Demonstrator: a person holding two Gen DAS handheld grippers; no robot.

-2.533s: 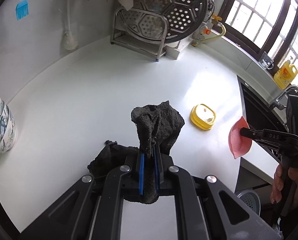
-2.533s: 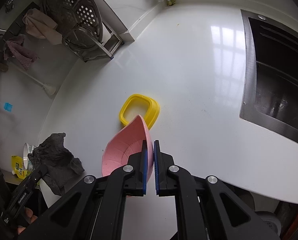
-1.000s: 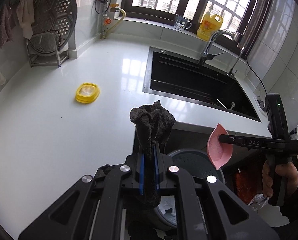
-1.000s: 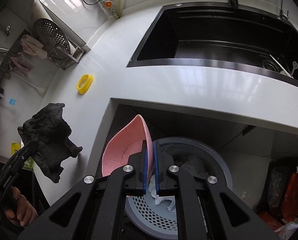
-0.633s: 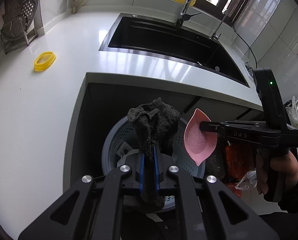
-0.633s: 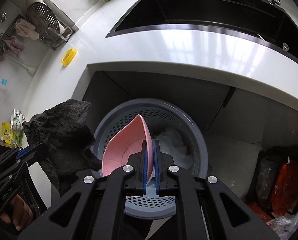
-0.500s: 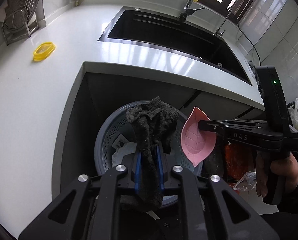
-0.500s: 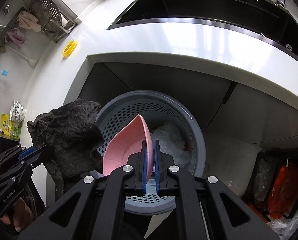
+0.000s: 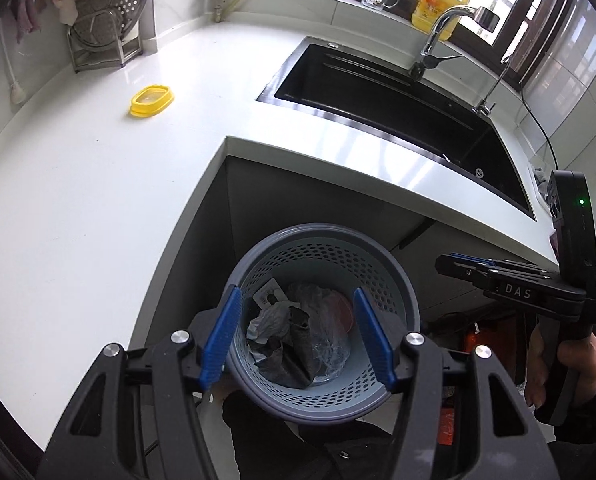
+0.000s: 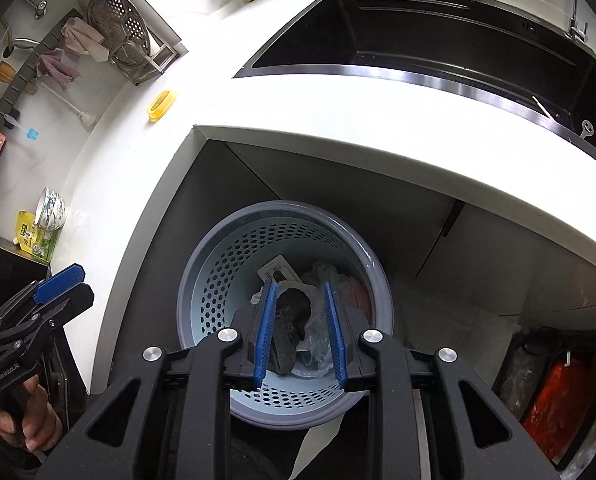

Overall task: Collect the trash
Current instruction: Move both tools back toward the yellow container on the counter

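A grey perforated trash basket (image 9: 322, 240) stands on the floor below the counter edge; it also shows in the right wrist view (image 10: 226, 264). The dark grey rag (image 9: 288, 364) lies inside it on crumpled paper and clear plastic, and also shows in the right wrist view (image 10: 292, 320). The pink leaf-shaped dish (image 9: 340, 310) lies in the basket, partly under plastic; it shows in the right wrist view (image 10: 356, 290). My left gripper (image 9: 296, 332) is open and empty above the basket. My right gripper (image 10: 300, 328) is open and empty above it too.
A yellow lid (image 9: 151, 99) lies on the white counter (image 9: 78, 200). The black sink (image 9: 398, 112) with a faucet (image 9: 438, 36) is set in the counter. A dish rack (image 9: 106, 28) stands at the back. Red bags (image 10: 558, 396) sit on the floor at right.
Both grippers opened over the basket. The rag dropped from my left gripper and the pink dish from my right gripper; both now lie in the basket.
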